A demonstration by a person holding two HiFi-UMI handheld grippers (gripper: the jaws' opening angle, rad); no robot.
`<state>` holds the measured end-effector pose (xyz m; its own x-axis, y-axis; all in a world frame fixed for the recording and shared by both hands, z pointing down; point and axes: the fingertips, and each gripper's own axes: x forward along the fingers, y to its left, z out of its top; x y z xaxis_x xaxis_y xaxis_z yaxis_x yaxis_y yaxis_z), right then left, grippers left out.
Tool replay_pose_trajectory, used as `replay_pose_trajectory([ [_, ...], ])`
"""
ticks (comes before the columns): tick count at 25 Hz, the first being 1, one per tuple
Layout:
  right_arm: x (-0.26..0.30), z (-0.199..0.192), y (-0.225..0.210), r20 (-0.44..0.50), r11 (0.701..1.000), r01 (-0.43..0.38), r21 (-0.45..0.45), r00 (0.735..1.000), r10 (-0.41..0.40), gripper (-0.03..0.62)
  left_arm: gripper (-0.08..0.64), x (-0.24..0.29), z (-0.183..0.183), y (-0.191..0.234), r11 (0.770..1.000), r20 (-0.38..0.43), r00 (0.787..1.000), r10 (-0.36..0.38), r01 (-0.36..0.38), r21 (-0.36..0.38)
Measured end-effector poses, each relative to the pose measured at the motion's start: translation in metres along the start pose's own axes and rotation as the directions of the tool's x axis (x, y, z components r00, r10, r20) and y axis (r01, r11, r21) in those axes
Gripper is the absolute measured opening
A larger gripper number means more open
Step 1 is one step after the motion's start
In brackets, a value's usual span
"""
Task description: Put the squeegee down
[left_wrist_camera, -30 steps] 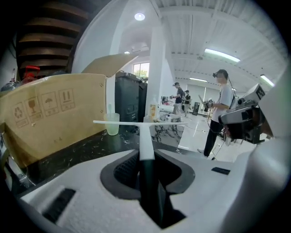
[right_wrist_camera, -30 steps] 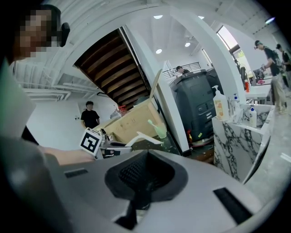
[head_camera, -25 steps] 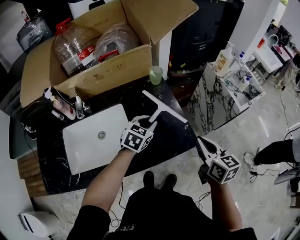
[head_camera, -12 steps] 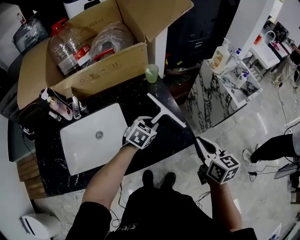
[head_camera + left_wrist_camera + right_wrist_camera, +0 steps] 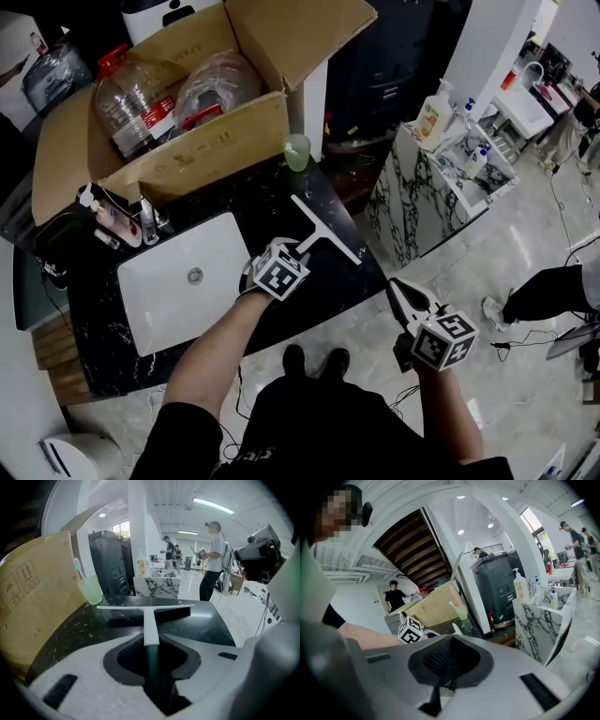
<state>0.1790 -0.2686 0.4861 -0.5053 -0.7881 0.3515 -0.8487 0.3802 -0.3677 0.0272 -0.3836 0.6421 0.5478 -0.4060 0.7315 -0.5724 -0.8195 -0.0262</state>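
A white T-shaped squeegee (image 5: 325, 231) lies low over the black countertop (image 5: 281, 202), to the right of the sink. In the head view I cannot tell whether its blade touches the stone. My left gripper (image 5: 298, 249) is shut on the squeegee's handle (image 5: 150, 625), which runs straight out between the jaws to the crossbar blade (image 5: 140, 606). My right gripper (image 5: 394, 286) hangs off the counter's right corner, over the floor. In the right gripper view the right gripper (image 5: 450, 682) is shut with nothing in it.
An open cardboard box (image 5: 202, 141) with water bottles stands at the counter's back. A green cup (image 5: 296, 151) stands beside it, just beyond the squeegee. The white sink (image 5: 187, 281) lies to the left, with bottles (image 5: 117, 220) at its rim. A marble stand (image 5: 441, 178) is to the right.
My left gripper has sunk toward the countertop with the squeegee and rolled a little. The right gripper has stayed where it was.
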Motion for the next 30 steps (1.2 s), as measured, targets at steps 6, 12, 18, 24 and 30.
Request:
replay_pose_trajectory([
  [6,0.003,0.005,0.003,0.0,1.0,-0.01,-0.011,1.0,0.01,0.006,0.111,0.003,-0.009,0.004,0.997,-0.056,0.998,0.007,-0.003,0.082],
  [12,0.005,0.009,0.01,0.002,0.999,-0.024,-0.025,1.0,0.024,0.006,0.151,-0.006,-0.003,0.009,0.994,-0.041,0.999,0.024,-0.019,0.108],
  [18,0.009,0.026,0.013,0.024,0.998,-0.04,-0.043,0.999,0.041,0.006,0.161,-0.033,0.026,0.014,0.997,0.044,0.999,0.029,-0.033,0.076],
  [24,0.014,0.05,0.024,0.065,0.996,-0.081,-0.049,0.994,0.084,0.006,0.158,-0.073,0.057,0.013,0.995,0.135,0.989,0.063,-0.073,0.072],
  [30,0.021,0.07,0.027,0.093,0.99,-0.09,-0.108,0.991,0.1,0.005,0.15,-0.123,0.088,0.014,0.994,0.264,0.96,0.092,-0.103,0.028],
])
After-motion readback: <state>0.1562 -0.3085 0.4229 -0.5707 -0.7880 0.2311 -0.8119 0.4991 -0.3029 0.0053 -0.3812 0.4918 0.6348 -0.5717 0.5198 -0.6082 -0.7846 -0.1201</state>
